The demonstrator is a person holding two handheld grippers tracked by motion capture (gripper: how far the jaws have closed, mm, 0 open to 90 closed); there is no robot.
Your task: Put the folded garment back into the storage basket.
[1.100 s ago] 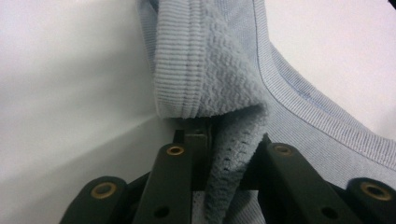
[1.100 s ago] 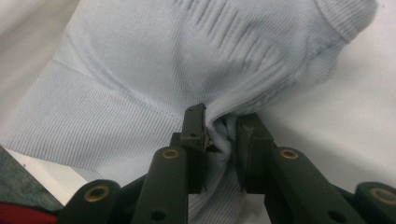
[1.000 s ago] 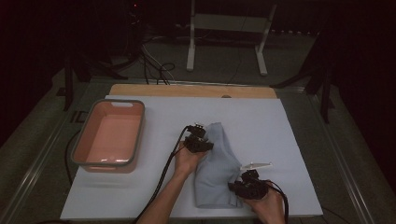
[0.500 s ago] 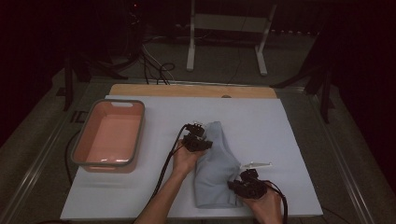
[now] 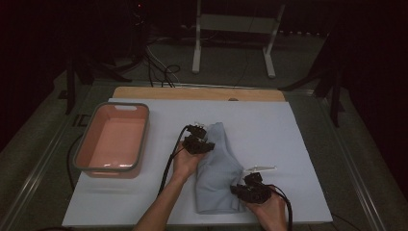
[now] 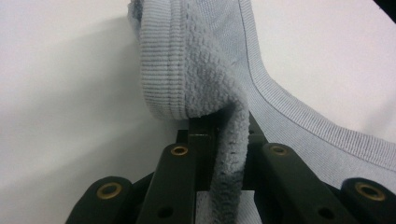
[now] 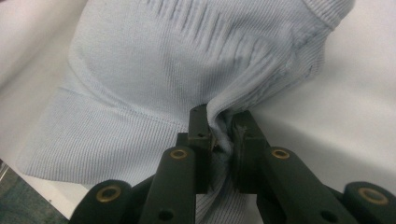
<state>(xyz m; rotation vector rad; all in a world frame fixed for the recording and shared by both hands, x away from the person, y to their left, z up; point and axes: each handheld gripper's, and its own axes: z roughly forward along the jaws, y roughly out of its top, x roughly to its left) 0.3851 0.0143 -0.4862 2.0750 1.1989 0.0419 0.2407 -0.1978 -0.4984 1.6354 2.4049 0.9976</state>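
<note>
A light blue knitted garment (image 5: pixel 217 171) lies folded in a long strip on the white sheet (image 5: pixel 288 139). My left gripper (image 5: pixel 206 143) sits at the strip's far left edge, shut on the garment's ribbed hem (image 6: pixel 168 70), and the fleecy inside (image 6: pixel 210 79) drapes over the jaws of the left gripper (image 6: pixel 219 128). My right gripper (image 5: pixel 238 190) is at the near right corner. In the right gripper view the right gripper (image 7: pixel 222 126) is shut on a pinched fold of the garment (image 7: pixel 154 70). A hand holds each gripper.
A salmon tub with a grey rim (image 5: pixel 113 168) stands at the left of the sheet. A wooden board (image 5: pixel 192 93) runs along the far edge. Cables (image 5: pixel 168 163) trail from the grippers. A white stand (image 5: pixel 235 29) stands on the floor beyond.
</note>
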